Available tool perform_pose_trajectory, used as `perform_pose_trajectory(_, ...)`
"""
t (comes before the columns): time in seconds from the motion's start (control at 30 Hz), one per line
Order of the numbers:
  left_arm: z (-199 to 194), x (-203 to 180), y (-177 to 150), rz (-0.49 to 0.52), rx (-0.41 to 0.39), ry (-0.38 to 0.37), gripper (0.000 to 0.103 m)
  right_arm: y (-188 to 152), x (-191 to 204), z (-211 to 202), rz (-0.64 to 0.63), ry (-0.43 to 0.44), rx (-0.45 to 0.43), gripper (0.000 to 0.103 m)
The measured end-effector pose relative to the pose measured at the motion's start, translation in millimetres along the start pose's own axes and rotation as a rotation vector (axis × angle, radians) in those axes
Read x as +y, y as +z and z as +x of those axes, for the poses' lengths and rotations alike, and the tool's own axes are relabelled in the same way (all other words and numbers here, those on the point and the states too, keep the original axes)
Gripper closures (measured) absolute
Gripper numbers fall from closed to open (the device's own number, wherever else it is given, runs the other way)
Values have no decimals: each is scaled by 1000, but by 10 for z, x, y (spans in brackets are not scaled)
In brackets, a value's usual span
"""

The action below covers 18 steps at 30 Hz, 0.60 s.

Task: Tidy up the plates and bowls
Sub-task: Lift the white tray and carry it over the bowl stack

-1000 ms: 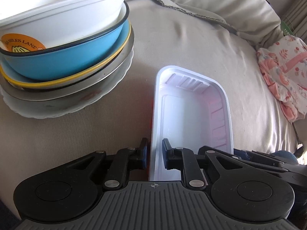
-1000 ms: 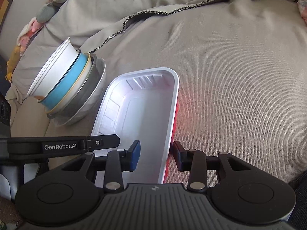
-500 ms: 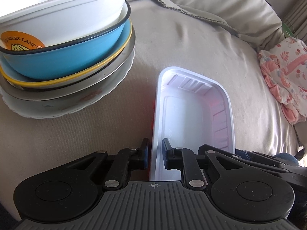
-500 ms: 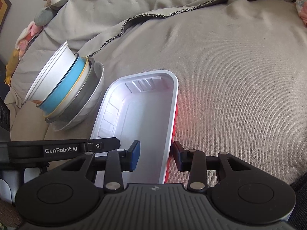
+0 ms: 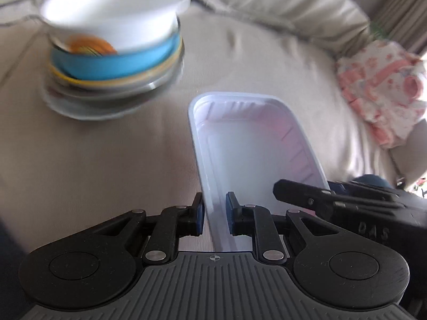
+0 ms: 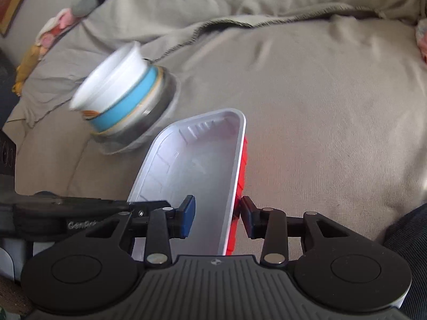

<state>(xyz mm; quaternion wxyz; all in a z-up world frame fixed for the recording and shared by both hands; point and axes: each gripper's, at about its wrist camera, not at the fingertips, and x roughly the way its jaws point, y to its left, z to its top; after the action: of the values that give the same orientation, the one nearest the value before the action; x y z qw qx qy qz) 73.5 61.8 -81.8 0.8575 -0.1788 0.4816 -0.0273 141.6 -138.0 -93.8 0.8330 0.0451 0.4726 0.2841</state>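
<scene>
White tray, long axis running away from both tongs, being pinched by left gripper and right gripper on opposite long walls, stack of bowls and plates lying ahead-left on the cushion

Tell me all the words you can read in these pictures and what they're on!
"DAS": on the right gripper's black body, seen from the left wrist.
"GenRo...": on the left gripper's black arm, blurred and cut off.
Orange sticker on the white bowl: too blurred to read.
</scene>
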Motion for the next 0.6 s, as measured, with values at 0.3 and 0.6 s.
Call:
perform_pose_trajectory(0.3,-1453,209,309,-4,-376,-70,82,376,851,-803,-192,112,-186,65)
perform_pose_trajectory(0.6,-1345,981,843,-166,-462,-101,81,1130,1625,-423,-353,103,-270,65)
